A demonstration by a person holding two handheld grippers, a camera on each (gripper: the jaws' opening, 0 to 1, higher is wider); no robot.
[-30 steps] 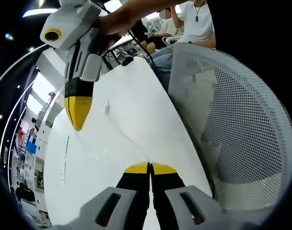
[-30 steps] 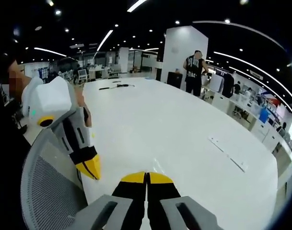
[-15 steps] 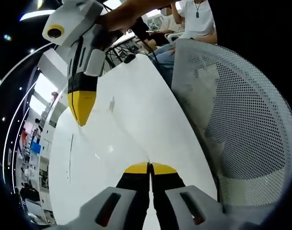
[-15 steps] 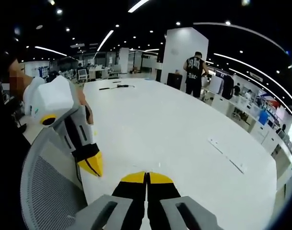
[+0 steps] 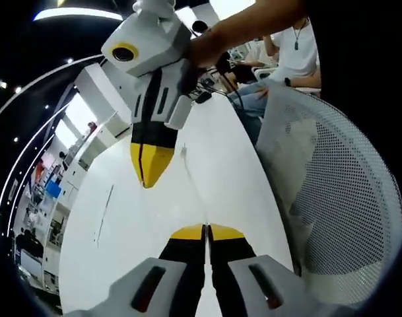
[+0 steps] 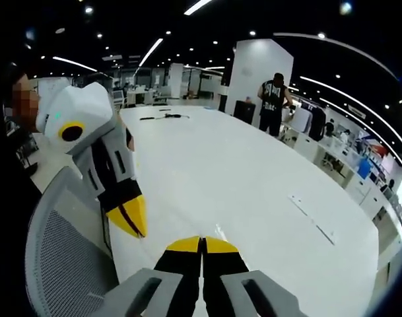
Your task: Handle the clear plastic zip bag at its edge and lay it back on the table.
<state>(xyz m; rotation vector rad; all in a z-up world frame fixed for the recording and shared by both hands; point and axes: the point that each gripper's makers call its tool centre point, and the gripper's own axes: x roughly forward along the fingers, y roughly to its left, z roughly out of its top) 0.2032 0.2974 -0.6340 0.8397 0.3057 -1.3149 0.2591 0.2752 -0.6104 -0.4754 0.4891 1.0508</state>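
The clear bag shows as no more than a faint crease line (image 5: pixel 194 191) on the white table (image 5: pixel 121 231), running up to my left gripper (image 5: pixel 206 228), and a small glint (image 6: pixel 220 232) beside my right gripper (image 6: pixel 202 240). Both pairs of yellow-tipped jaws are pressed together; I cannot tell whether clear film is pinched in either. In the left gripper view the right gripper (image 5: pixel 146 183) hangs shut just above the table, up and left of my own tips. In the right gripper view the left gripper (image 6: pixel 136 224) hovers shut close by on the left.
A grey mesh chair back (image 5: pixel 339 198) (image 6: pixel 62 264) stands against the table's near edge. A thin strip (image 6: pixel 313 214) lies on the table to the right, and cables (image 6: pixel 160 117) at the far end. Seated people (image 5: pixel 293 53) and a standing person (image 6: pixel 274 99) are beyond.
The two grippers have drawn closer together: each looms larger in the other's view, with their tips nearer. Both stay shut.
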